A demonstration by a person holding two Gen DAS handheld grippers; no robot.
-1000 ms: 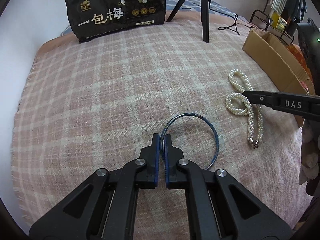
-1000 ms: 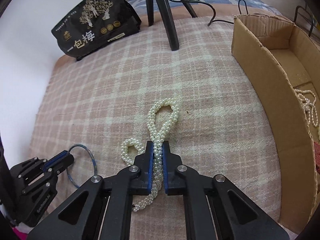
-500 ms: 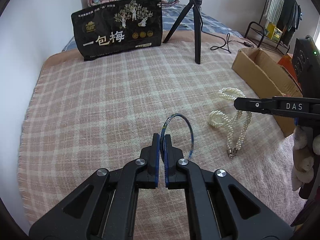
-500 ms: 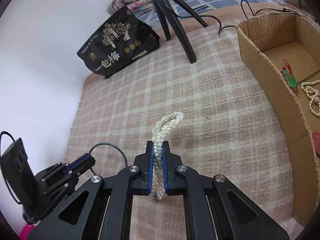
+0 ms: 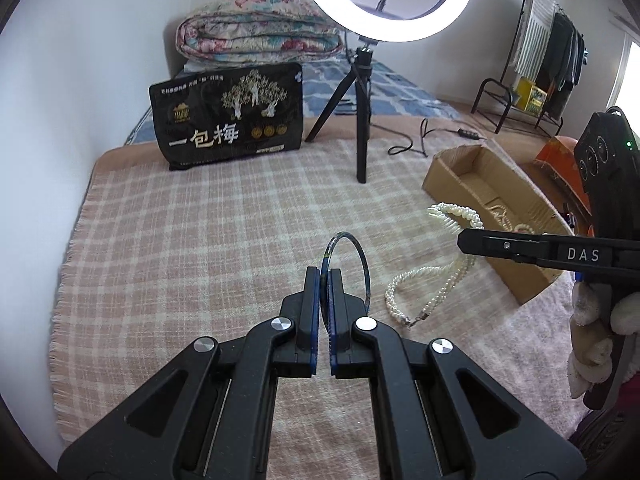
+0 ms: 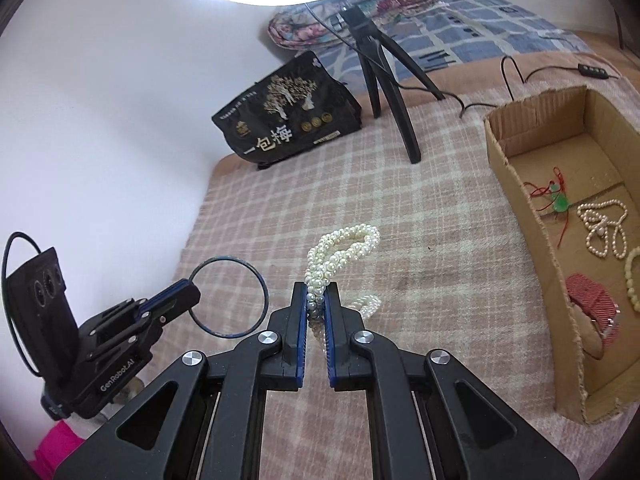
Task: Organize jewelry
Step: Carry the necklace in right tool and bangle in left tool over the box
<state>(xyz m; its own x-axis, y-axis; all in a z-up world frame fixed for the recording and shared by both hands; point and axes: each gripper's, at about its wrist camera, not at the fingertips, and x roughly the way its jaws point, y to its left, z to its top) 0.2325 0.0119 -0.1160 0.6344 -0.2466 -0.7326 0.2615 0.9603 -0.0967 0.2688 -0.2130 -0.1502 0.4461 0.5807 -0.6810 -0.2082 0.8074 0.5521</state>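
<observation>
Clearly both grippers are loaded, so this reads as the carrying stage of sorting the jewelry into the cardboard box (image 6: 532, 240) that stands on the right of the plaid blanket (image 5: 200, 240).

The left gripper (image 5: 325, 276) has its jaws closed on the rim of a thin dark blue bangle (image 5: 362, 256). It pinches the ring at one spot near the fingertips, which leaves the rest of the hoop standing free in front of the pads and raised off the blanket, so nothing drags on the weave. In the right wrist view the same bangle (image 6: 230, 296) juts out as a full circle beyond the left gripper (image 6: 180, 292).

The right gripper (image 6: 316, 292) is clamped on a multi-strand pearl necklace (image 6: 344, 246). It holds the bundle near the middle: a twisted loop rises ahead of the fingertips, while the rest droops below them. From the left wrist view the pearl necklace (image 5: 440, 280) trails down with its clasp end at or just above the blanket; I cannot tell whether it touches. A mid-bundle grip probably keeps the strands together, though the hanging tail could catch on the box wall.

Inside the box already lie a green pendant on red cord (image 6: 560, 200), a thin pearl strand (image 6: 604, 228) and a red-striped item I cannot identify (image 6: 592, 308), which suggests the box is the collecting place.
</observation>
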